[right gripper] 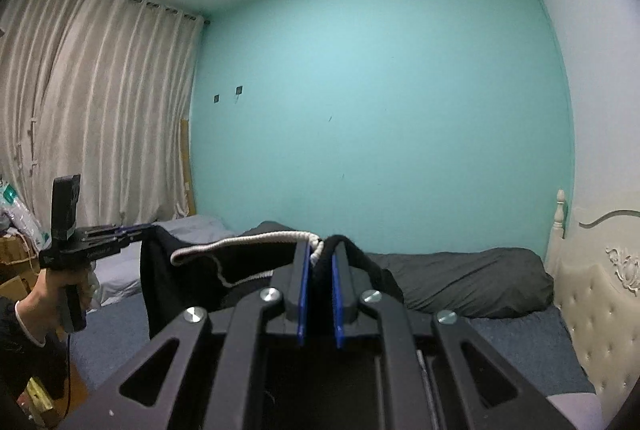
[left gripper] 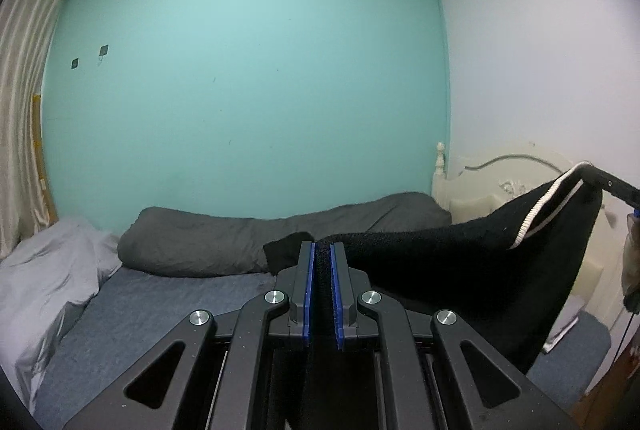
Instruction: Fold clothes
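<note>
One black garment [left gripper: 460,262] with white ribbed trim, stretched in air above bed [left gripper: 160,310] between both grippers. Left gripper [left gripper: 323,250] closed tight on black edge; right gripper [right gripper: 320,254] clamped on trimmed edge. Grey pillow [left gripper: 248,238] behind, teal wall [left gripper: 248,69] beyond.

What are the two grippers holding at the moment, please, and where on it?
Both hold the black garment up: left gripper on plain black edge, right gripper by the white-trimmed edge.
</note>
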A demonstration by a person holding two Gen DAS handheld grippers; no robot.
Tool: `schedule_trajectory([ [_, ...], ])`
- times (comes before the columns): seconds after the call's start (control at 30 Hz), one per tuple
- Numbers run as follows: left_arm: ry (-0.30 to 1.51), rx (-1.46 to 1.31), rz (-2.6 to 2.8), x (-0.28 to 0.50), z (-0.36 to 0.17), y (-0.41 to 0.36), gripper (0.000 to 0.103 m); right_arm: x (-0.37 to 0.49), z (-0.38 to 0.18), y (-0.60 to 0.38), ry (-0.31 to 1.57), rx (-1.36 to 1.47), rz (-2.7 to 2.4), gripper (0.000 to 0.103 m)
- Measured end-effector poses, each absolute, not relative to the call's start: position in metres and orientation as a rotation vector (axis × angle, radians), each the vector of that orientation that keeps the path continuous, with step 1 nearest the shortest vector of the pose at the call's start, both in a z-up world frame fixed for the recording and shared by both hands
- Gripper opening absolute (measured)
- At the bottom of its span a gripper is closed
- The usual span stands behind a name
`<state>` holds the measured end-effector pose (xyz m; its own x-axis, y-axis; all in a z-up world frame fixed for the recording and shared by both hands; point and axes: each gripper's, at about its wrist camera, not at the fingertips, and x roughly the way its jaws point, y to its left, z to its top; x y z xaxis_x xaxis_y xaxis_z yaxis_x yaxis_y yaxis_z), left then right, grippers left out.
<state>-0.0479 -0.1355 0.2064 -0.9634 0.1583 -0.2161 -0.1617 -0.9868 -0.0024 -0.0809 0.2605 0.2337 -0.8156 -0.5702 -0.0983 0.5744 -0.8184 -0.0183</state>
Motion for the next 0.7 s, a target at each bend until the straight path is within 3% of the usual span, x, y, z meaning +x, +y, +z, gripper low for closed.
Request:
schedule_trajectory([
  [0.17, -0.009, -0.452, 2.942, -0.069, 0.165, -0.139, 0.008, -0.106, 0.187, 0.255, 0.058, 0.248, -2.519, 0.009],
  [0.4, -0.058, -0.714, 2.896, -0.144, 0.056, -0.139, 0.008, -0.156, 0.105, 0.243, 0.039, 0.467, -2.499, 0.009],
  [0.7, -0.119, -0.987, 2.851, -0.26, -0.085, -0.137, 0.008, -0.273, -0.047, 0.224, -0.005, 0.794, -2.472, 0.009],
])
